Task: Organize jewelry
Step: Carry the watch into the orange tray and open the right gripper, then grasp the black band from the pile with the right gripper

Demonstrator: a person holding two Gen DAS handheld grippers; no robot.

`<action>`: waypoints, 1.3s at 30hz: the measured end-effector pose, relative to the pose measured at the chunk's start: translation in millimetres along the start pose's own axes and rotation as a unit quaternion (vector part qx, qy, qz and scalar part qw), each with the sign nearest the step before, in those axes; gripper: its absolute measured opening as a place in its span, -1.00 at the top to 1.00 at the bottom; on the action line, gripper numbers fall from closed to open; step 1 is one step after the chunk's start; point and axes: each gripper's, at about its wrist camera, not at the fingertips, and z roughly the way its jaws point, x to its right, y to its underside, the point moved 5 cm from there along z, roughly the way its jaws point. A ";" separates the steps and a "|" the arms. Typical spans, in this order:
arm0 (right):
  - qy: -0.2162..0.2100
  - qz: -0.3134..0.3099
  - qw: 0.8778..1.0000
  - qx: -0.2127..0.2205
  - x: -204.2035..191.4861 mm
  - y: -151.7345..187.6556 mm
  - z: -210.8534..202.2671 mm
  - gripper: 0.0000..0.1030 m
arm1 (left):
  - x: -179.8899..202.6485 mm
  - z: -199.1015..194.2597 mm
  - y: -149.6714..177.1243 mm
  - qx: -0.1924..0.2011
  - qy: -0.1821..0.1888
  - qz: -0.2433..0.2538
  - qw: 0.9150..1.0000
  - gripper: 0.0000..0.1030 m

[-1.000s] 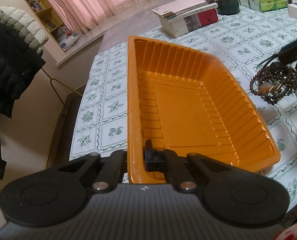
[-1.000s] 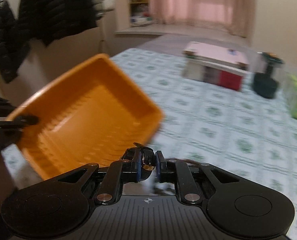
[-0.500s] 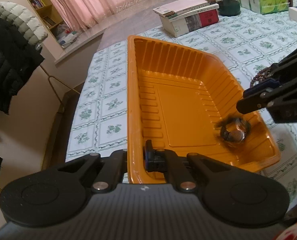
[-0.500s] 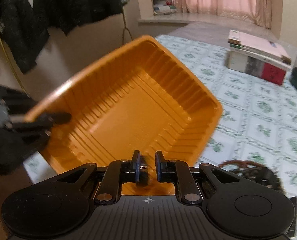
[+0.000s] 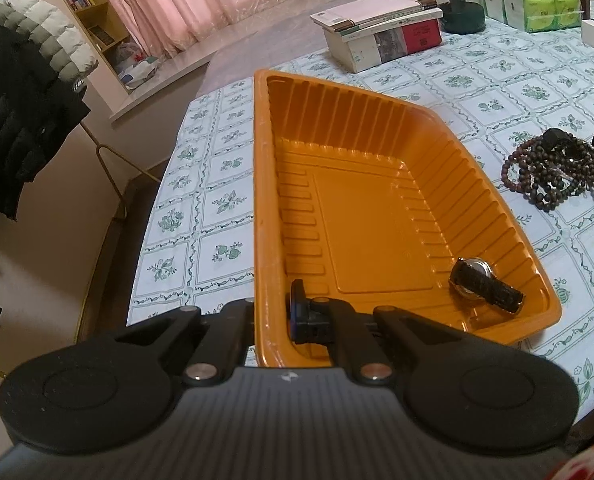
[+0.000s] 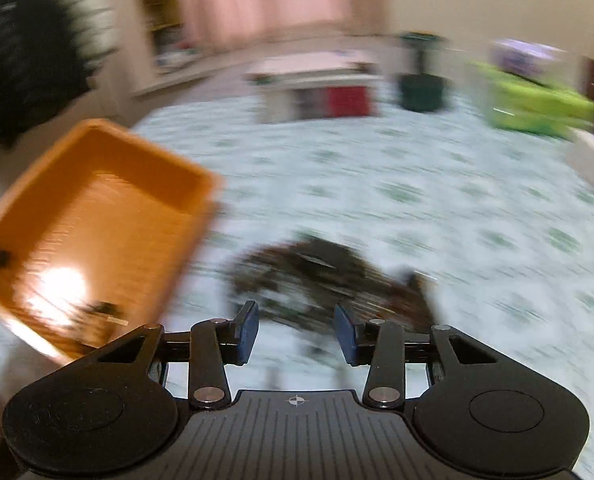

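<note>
The left gripper (image 5: 271,316) is clenched on the near rim of the orange tray (image 5: 377,168), one of its fingers (image 5: 297,316) inside the wall and the other outside. That pinch probably steadies the light plastic tray near the tabletop's (image 5: 217,200) left edge while pieces are dropped in. One piece is already there: a wristwatch (image 5: 483,285) with a dark strap lies on the tray floor in its near right corner, tucked against the ribbed wall.

The rest of the jewelry waits outside. A tangle of dark bead bracelets (image 5: 557,172) sits on the tabletop to the right of the tray, apart from it. The right gripper (image 6: 296,330) hangs over that pile (image 6: 325,276), fingers (image 6: 247,330) spread wide and holding nothing; the view is heavily blurred, so its height above the beads cannot be judged. Its released, centred stance suggests the beads are the next pick for the tray.
</note>
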 end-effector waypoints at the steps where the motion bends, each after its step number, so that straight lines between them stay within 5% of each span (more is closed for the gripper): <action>1: 0.020 0.012 1.000 -0.001 15.7 5.4 -2.4 0.18 | 0.1 0.2 0.3 0.000 0.000 -0.001 1.000 0.95; 4: 0.060 0.044 0.997 -0.006 56.2 15.6 -6.9 0.18 | 0.1 0.3 0.7 -0.001 -0.001 -0.002 1.000 0.95; 9: 0.065 0.040 0.997 -0.005 82.8 17.3 -1.1 0.18 | 0.9 0.4 0.3 -0.002 -0.003 0.000 1.000 0.95; 21: 0.053 -0.070 0.996 -0.033 71.1 15.0 49.0 0.20 | 0.3 1.3 0.7 -0.006 -0.005 0.000 1.000 0.95; 27: 0.049 -0.111 0.992 -0.036 61.0 7.1 64.6 0.57 | 0.6 1.8 1.3 -0.007 -0.006 0.002 1.000 0.94; 39: 0.066 -0.043 0.997 0.008 72.5 9.2 23.0 0.59 | 1.6 1.4 1.0 -0.006 -0.005 0.004 1.000 0.95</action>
